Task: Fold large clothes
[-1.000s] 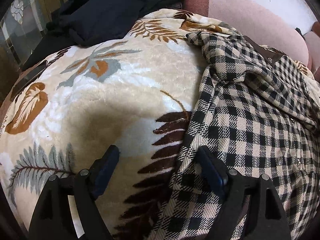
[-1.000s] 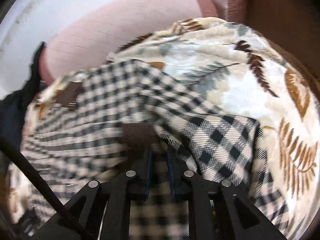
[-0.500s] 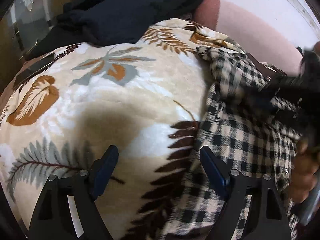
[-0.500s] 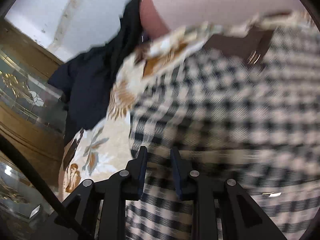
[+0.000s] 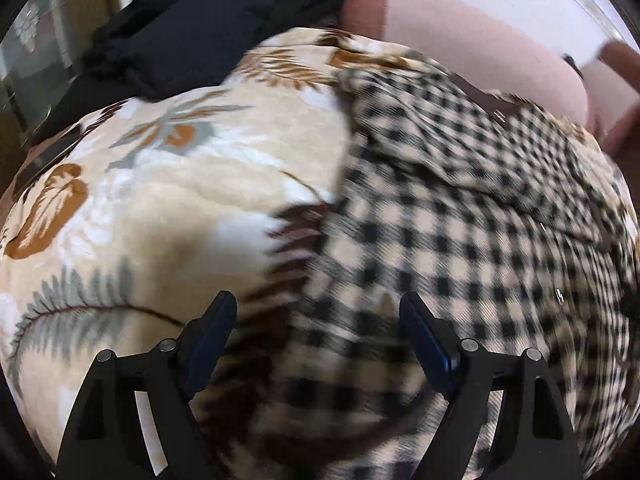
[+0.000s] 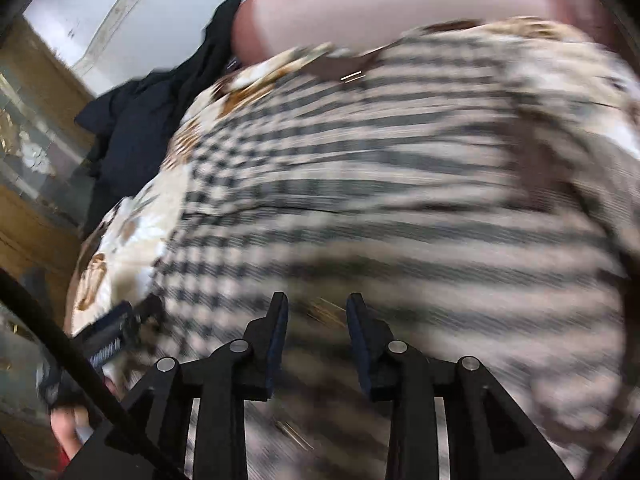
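Checked garment spread on the leaf-print blanket, both tools released above it.

We see the checked garment (image 5: 460,248) lying over the right part of the leaf-print blanket (image 5: 160,208), its left edge running between the fingers of our left tool (image 5: 318,320), whose jaws stand wide apart. Our right tool (image 6: 317,320) hovers over the blurred cloth (image 6: 380,184) with a clear gap between its jaws, gripping nothing. A dark garment (image 5: 192,36) sits heaped at the blanket's far edge.
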Demonstrator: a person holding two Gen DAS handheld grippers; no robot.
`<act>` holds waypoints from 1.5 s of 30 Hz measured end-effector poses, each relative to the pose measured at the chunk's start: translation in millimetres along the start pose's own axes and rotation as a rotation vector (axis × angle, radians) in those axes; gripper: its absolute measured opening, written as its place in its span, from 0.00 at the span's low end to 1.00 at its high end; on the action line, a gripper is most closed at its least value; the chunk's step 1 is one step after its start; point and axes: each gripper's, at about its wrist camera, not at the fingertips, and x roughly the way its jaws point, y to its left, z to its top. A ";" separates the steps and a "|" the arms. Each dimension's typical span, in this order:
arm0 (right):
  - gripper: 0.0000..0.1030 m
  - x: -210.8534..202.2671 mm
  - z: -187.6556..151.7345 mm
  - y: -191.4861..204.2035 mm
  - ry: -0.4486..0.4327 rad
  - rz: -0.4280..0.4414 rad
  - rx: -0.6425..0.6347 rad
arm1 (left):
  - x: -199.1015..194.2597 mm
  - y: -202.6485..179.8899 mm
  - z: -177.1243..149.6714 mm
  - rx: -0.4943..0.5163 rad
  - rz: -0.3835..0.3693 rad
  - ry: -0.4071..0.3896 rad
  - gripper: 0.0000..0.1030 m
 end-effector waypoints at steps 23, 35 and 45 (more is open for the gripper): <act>0.52 -132.0 -107.8 -206.8 -0.166 -0.131 0.407 | -122.9 -59.1 -109.4 0.073 -0.094 -0.015 0.81; 0.07 -174.9 -79.3 -272.1 -0.361 -0.073 0.524 | -121.6 -82.5 -103.8 0.099 -0.066 -0.007 0.81; 0.44 -219.5 -99.6 -364.0 -0.464 -0.349 0.674 | -110.6 -95.0 -110.1 0.127 -0.051 0.032 0.81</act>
